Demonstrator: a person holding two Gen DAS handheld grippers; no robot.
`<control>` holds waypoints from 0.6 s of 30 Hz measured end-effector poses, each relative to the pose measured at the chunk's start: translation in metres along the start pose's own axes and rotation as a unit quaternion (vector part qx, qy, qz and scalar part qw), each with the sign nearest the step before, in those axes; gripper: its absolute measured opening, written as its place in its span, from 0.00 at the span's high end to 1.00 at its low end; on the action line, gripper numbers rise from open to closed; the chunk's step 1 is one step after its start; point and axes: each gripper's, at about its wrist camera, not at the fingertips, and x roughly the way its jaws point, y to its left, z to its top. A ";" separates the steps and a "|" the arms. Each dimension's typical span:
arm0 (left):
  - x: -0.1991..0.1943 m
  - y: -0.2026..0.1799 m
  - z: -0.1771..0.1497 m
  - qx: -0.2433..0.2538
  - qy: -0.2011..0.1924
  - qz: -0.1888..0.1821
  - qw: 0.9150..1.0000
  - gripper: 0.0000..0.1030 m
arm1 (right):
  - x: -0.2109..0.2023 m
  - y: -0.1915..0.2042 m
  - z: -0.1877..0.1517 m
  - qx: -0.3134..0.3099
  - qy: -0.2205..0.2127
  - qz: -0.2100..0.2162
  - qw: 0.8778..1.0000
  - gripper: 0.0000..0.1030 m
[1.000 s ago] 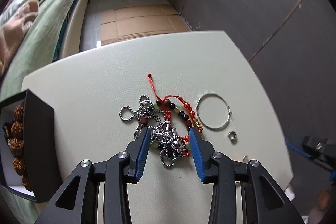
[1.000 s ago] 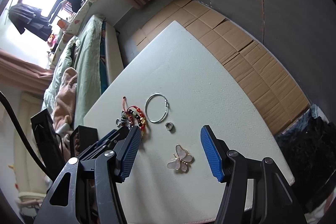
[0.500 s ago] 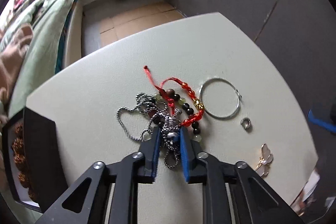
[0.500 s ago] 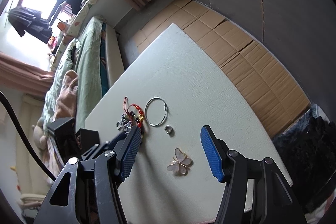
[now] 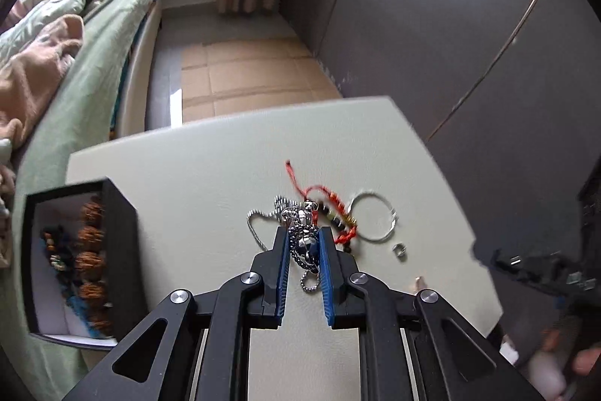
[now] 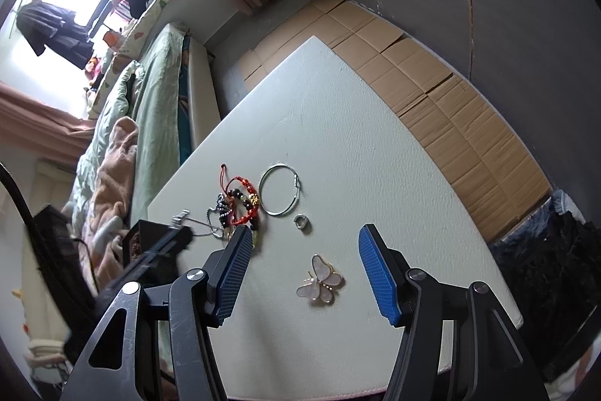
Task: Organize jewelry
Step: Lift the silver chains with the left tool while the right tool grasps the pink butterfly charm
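Left wrist view showed the left gripper (image 5: 304, 243) pinched onto the silver ball-chain necklace (image 5: 306, 247), the pendant bunched between its blue pads while a loop of chain trailed onto the white table (image 5: 210, 175). Just beside it lay the red beaded bracelet (image 5: 334, 213), the hoop (image 5: 373, 218) and a small ring (image 5: 399, 249). The black box (image 5: 120, 250) sat left. The right gripper (image 6: 304, 247) stood wide apart above the butterfly brooch (image 6: 320, 281).
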 end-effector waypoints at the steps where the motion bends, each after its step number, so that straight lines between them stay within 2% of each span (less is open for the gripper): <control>1: -0.008 0.000 0.001 -0.002 -0.010 -0.003 1.000 0.85 | 0.001 0.001 0.000 -0.003 0.001 -0.003 1.000 0.42; 5: -0.038 0.005 0.005 -0.014 -0.044 -0.013 0.999 0.85 | 0.009 0.004 -0.004 -0.027 0.012 -0.022 0.999 0.42; 10: -0.068 0.011 0.010 -0.024 -0.079 -0.019 0.996 0.85 | 0.029 0.017 -0.013 -0.082 0.039 -0.069 0.993 0.42; 18: -0.105 0.022 0.009 -0.035 -0.116 -0.034 0.992 0.85 | 0.055 0.044 -0.028 -0.195 0.071 -0.120 0.971 0.42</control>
